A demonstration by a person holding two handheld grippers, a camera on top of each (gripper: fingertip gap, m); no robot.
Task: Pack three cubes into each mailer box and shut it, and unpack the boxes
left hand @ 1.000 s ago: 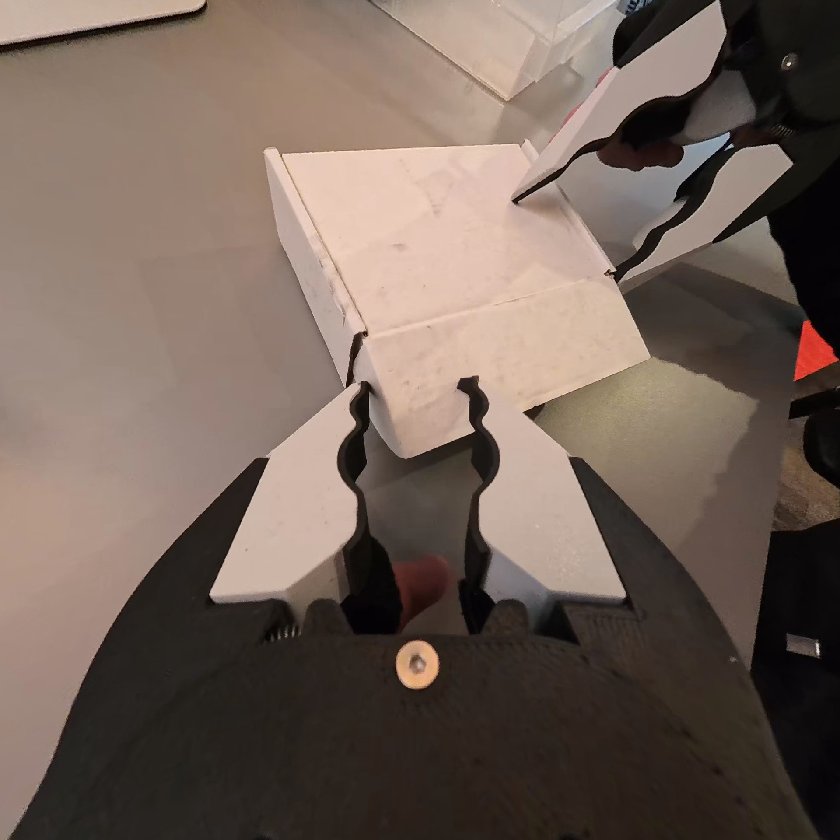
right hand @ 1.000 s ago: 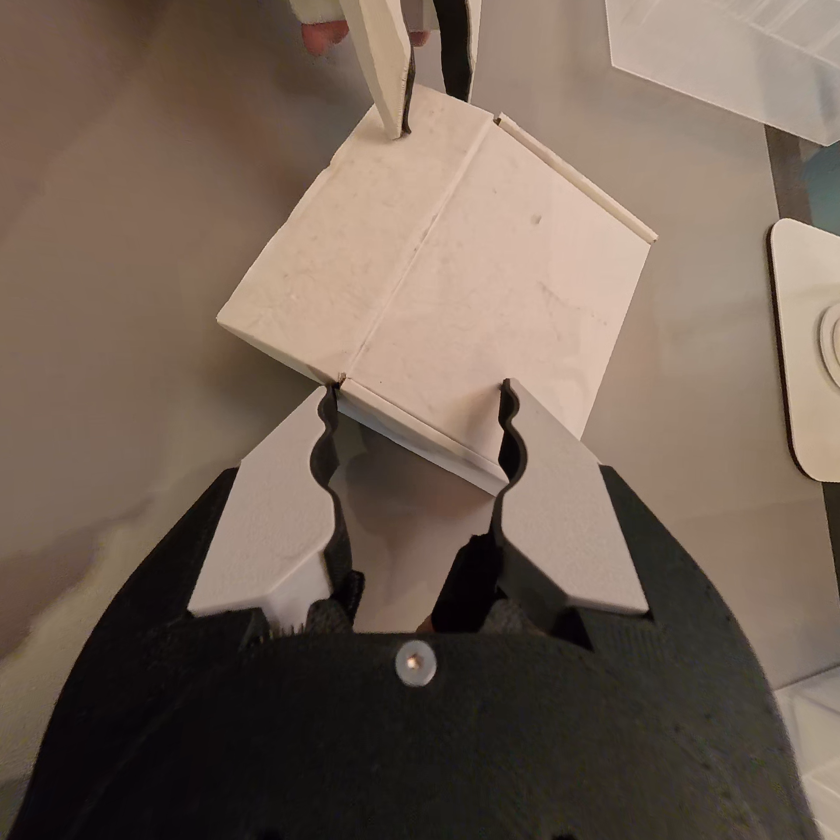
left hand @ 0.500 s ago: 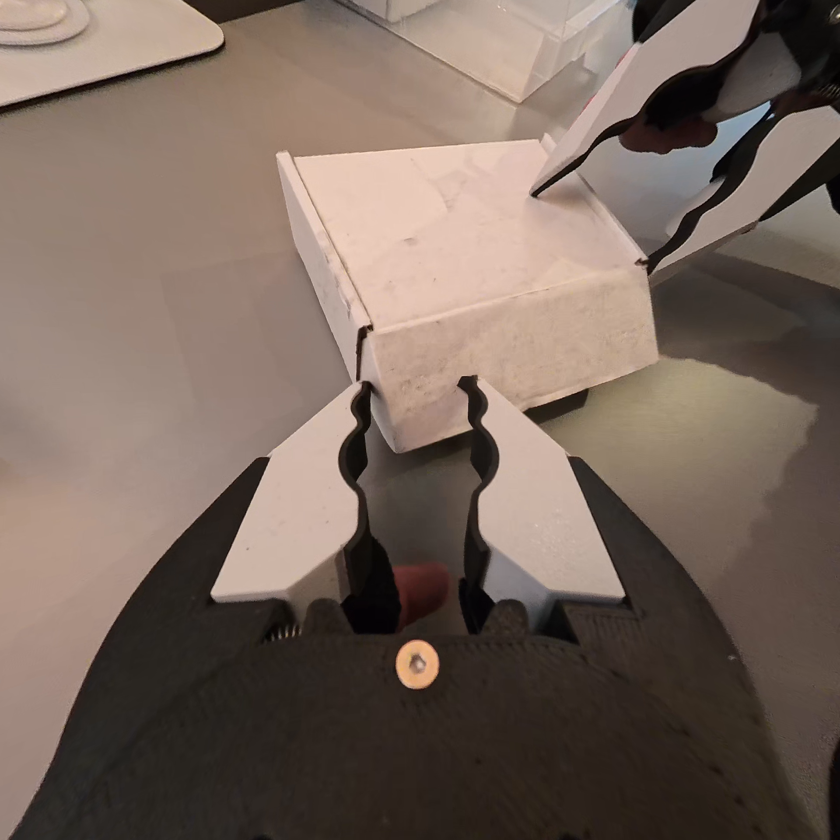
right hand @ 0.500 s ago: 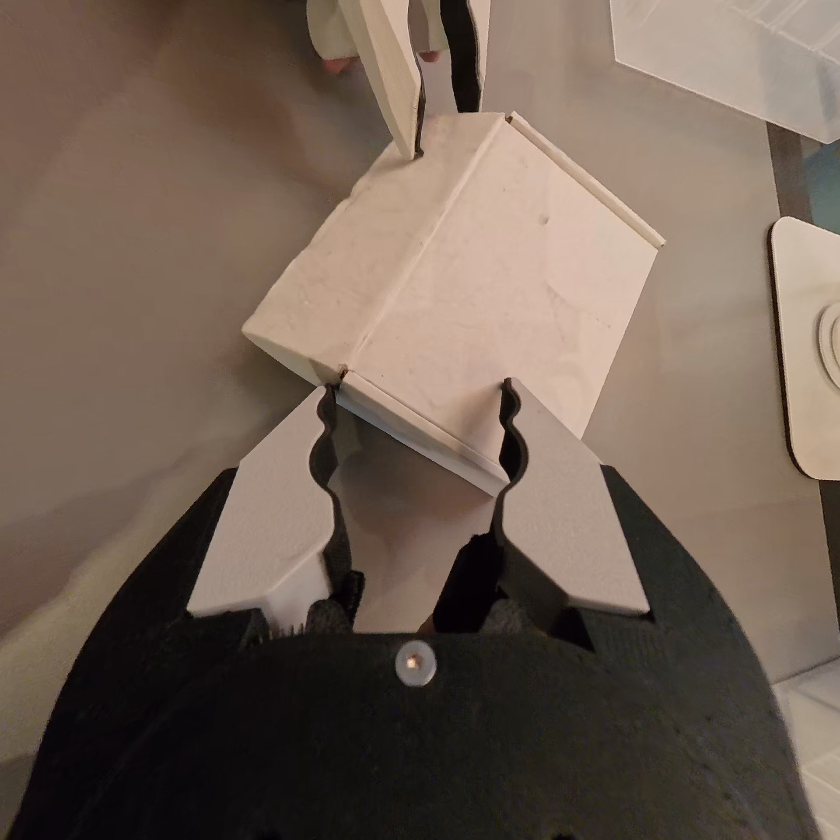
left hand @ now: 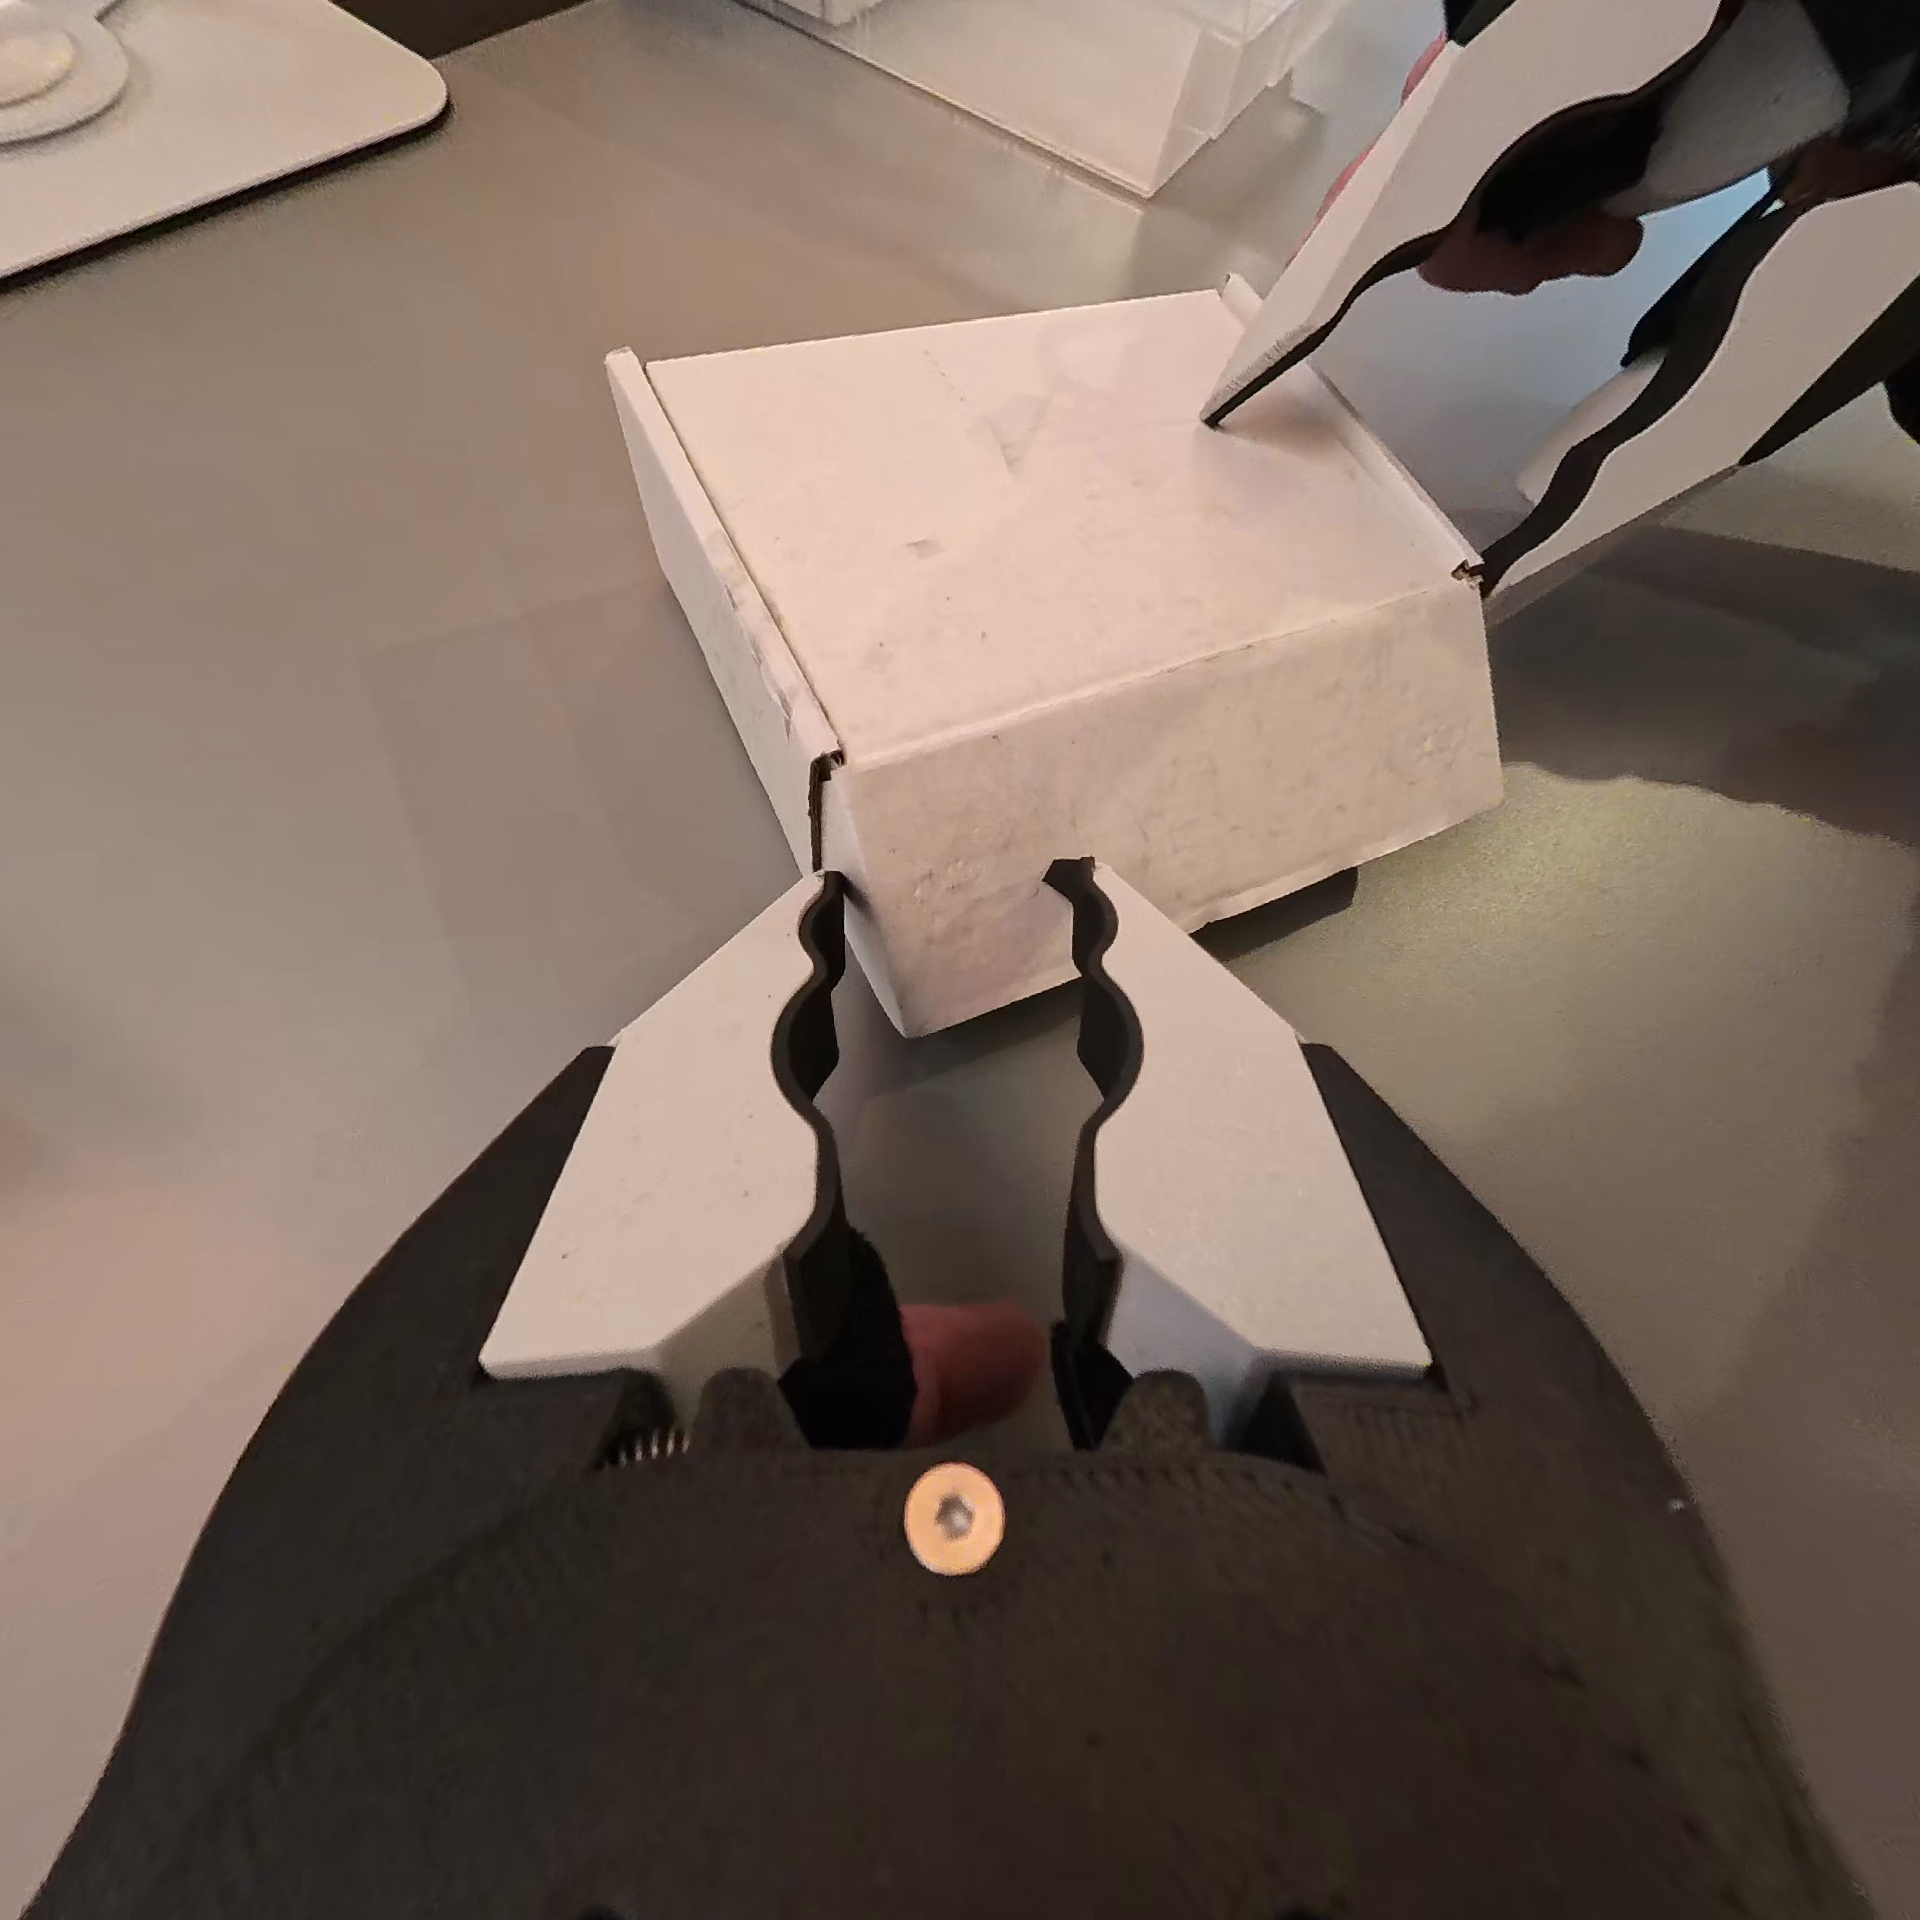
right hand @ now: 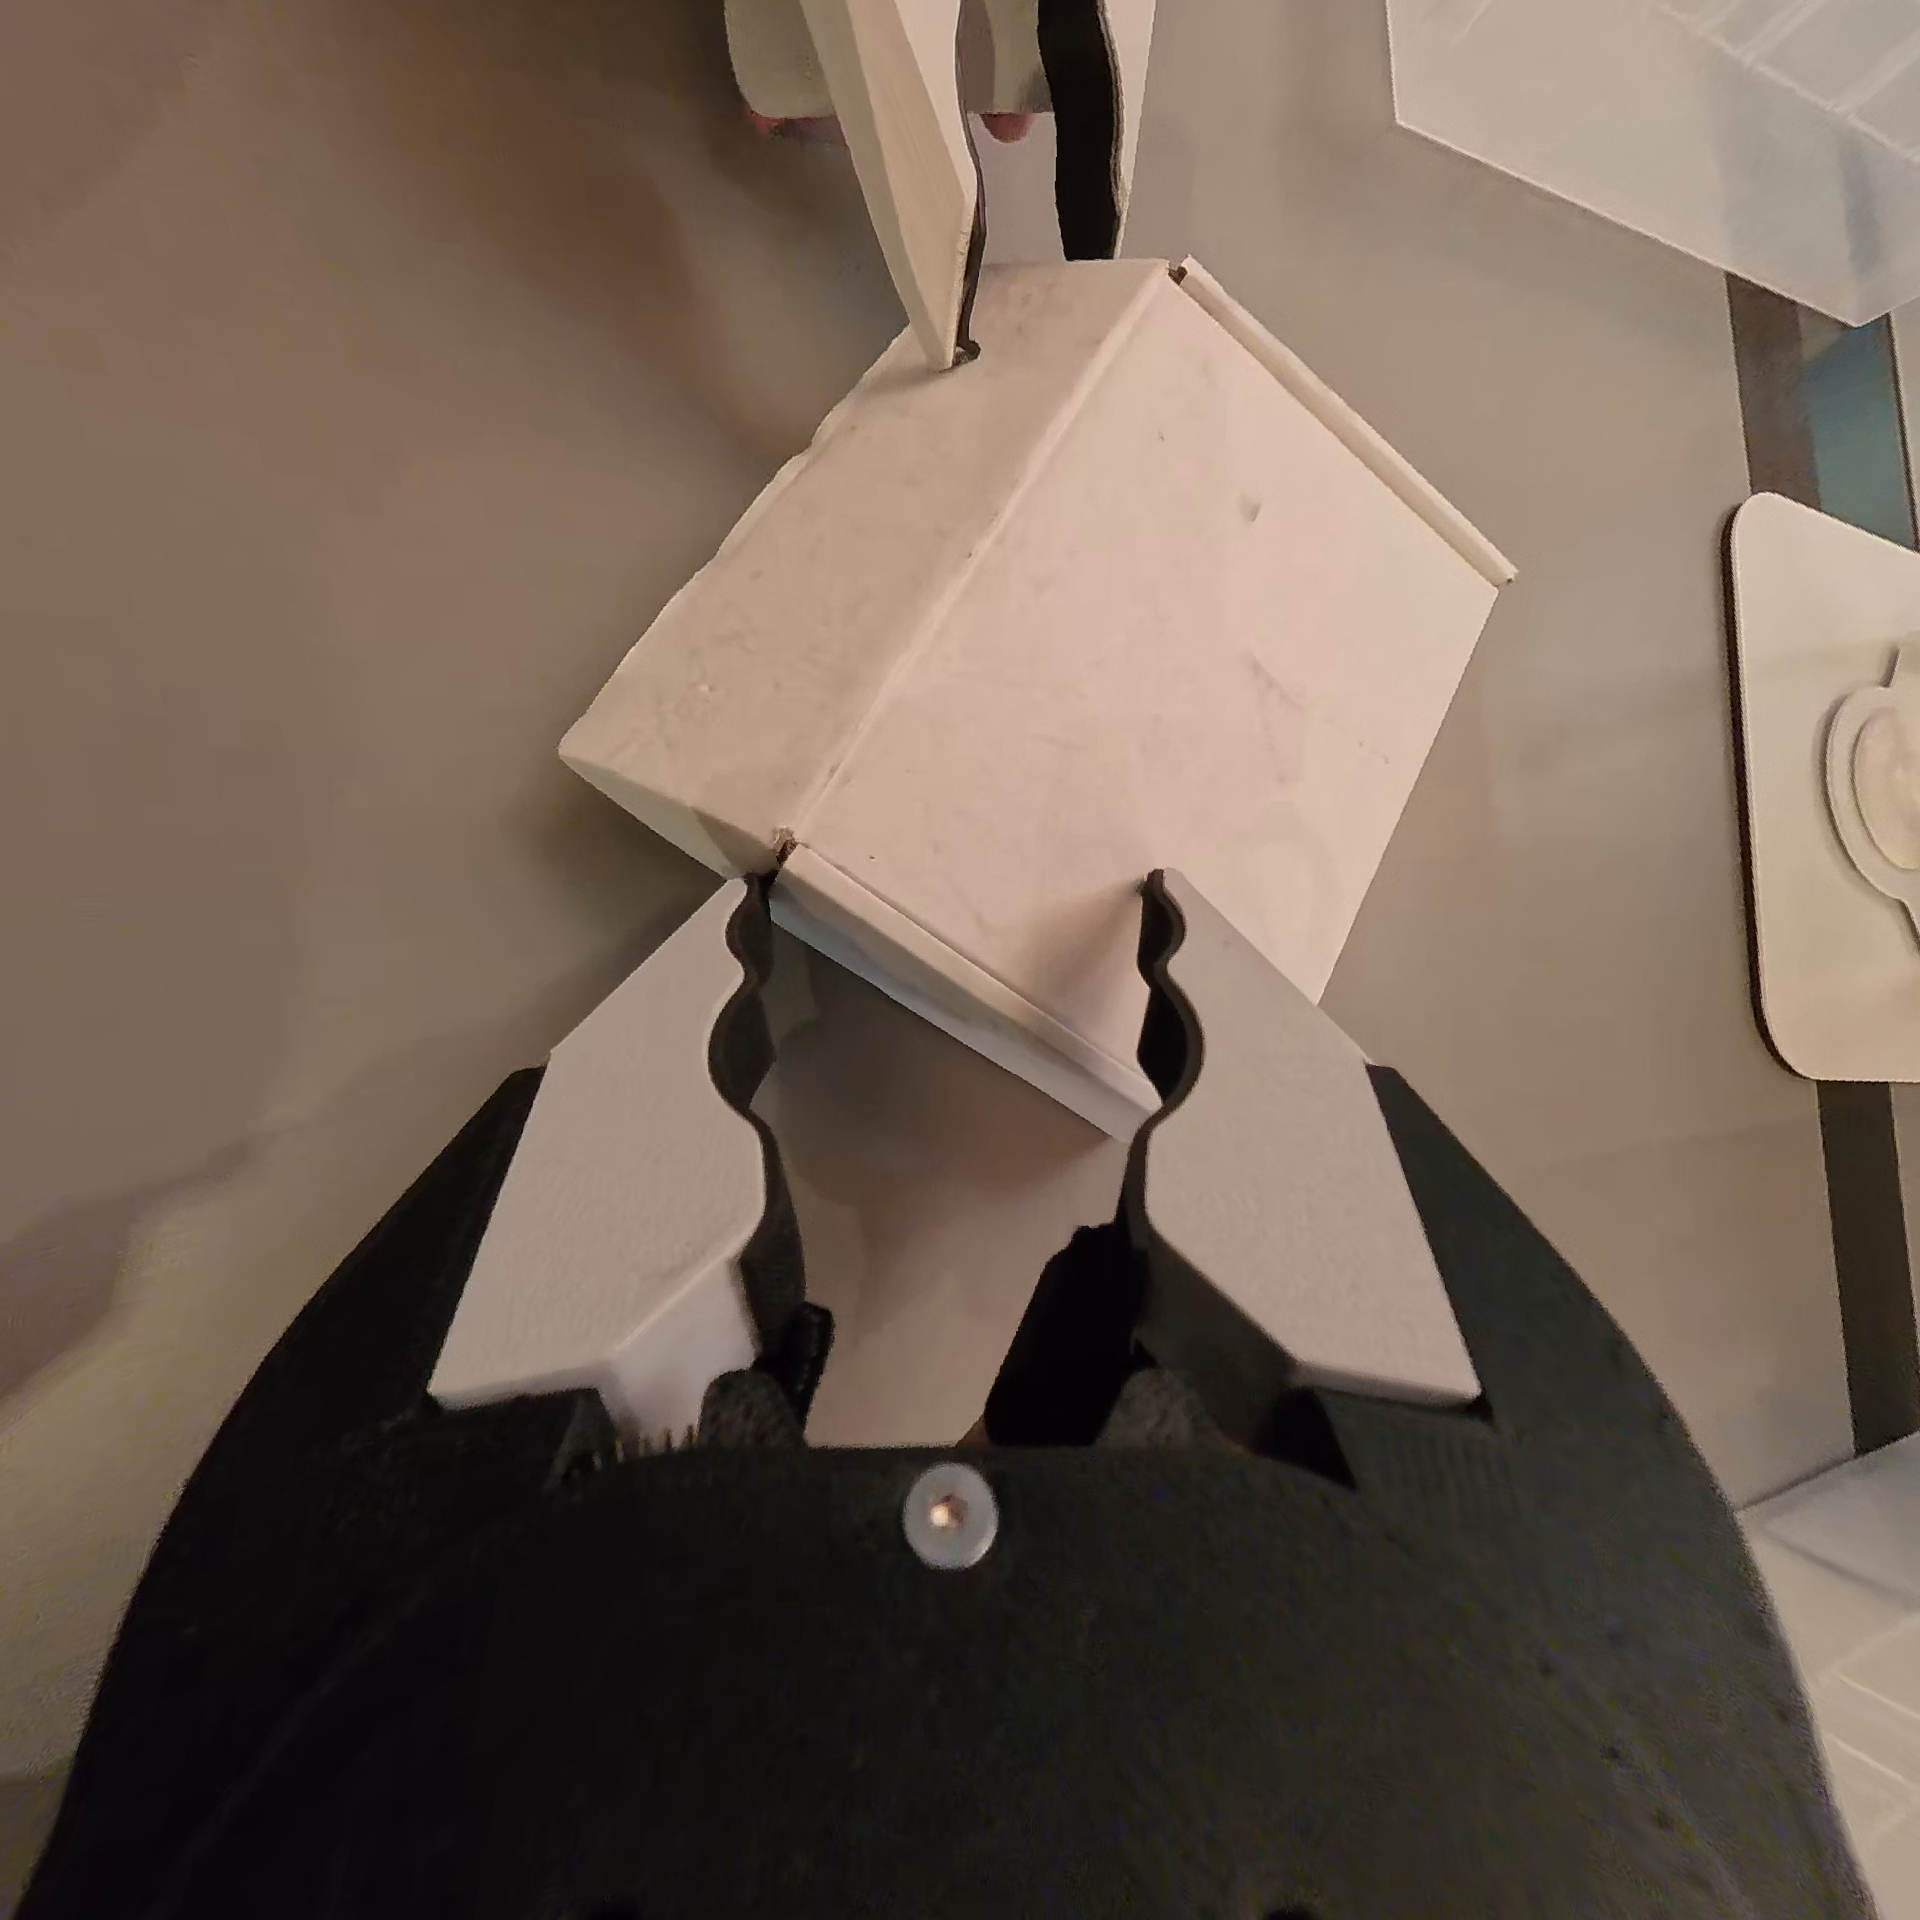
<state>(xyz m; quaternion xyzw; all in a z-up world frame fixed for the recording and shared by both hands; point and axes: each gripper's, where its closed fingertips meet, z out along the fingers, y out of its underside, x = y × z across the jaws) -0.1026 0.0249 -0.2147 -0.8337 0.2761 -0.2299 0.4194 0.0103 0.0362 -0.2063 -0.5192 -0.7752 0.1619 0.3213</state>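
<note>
Now both grippers sit parted at opposite ends of the white box (left hand: 1039, 582) on the grey table (left hand: 312, 623): left gripper (left hand: 951, 883) low at the front flap's corner, grasping nothing; right gripper (right hand: 956, 888) angled down, one fingertip (left hand: 1231, 400) on the lid, jaws astride the side edge. Versus a second ago, the front flap has folded down and the box looks shut.
</note>
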